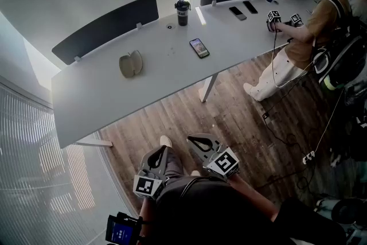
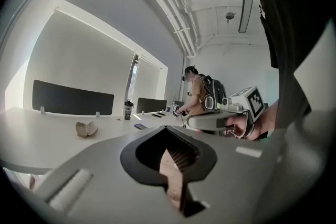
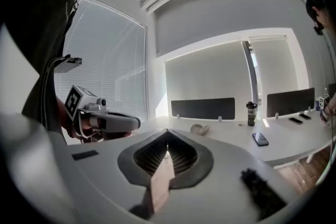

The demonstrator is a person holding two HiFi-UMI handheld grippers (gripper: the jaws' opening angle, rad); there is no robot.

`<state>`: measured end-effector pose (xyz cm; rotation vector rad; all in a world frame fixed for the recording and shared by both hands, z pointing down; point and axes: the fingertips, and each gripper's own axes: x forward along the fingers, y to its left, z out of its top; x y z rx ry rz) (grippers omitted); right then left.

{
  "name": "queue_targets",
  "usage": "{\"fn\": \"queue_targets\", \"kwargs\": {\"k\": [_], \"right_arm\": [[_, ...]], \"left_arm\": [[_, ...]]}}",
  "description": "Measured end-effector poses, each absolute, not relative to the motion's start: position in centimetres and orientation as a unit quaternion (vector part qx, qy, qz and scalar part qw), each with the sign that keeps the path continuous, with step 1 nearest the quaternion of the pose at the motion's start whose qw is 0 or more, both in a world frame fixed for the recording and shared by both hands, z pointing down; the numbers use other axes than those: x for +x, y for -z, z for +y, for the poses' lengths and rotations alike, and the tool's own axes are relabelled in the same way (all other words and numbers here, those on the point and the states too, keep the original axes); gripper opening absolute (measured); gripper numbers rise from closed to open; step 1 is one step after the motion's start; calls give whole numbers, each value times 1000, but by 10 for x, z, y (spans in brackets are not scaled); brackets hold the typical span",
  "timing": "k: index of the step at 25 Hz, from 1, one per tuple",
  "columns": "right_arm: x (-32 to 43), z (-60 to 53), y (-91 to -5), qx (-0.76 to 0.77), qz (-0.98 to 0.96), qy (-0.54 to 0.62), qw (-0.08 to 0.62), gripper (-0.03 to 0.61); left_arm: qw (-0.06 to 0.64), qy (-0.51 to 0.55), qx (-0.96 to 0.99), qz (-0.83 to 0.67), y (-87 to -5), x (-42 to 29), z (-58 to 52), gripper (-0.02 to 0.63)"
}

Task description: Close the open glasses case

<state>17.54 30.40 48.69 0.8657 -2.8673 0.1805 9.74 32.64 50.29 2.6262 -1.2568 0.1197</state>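
Fingers (image 2: 100, 165) of the left gripper (image 2: 167, 128) are clenched tip to tip with nothing between them; the right gripper (image 3: 168, 132) is clenched and empty too. Both hang side by side close to the person's body, above wooden floor (image 1: 229, 117), well back from the near edge of the bench (image 1: 103, 106). An open glasses case (image 1: 131, 63) lies on the bench's left half, its halves spread, well apart from a phone (image 1: 199, 47) and a dark cup (image 1: 182, 12) near the far edge. Another person (image 1: 309, 31) is at the bench's right end.
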Motion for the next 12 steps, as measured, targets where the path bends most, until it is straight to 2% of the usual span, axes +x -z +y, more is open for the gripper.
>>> {"fn": "queue_targets", "kwargs": {"k": [12], "right_arm": [[165, 325, -504, 276, -956, -56, 85, 8]], "left_arm": [[114, -67, 873, -469, -517, 84, 339, 6]]}}
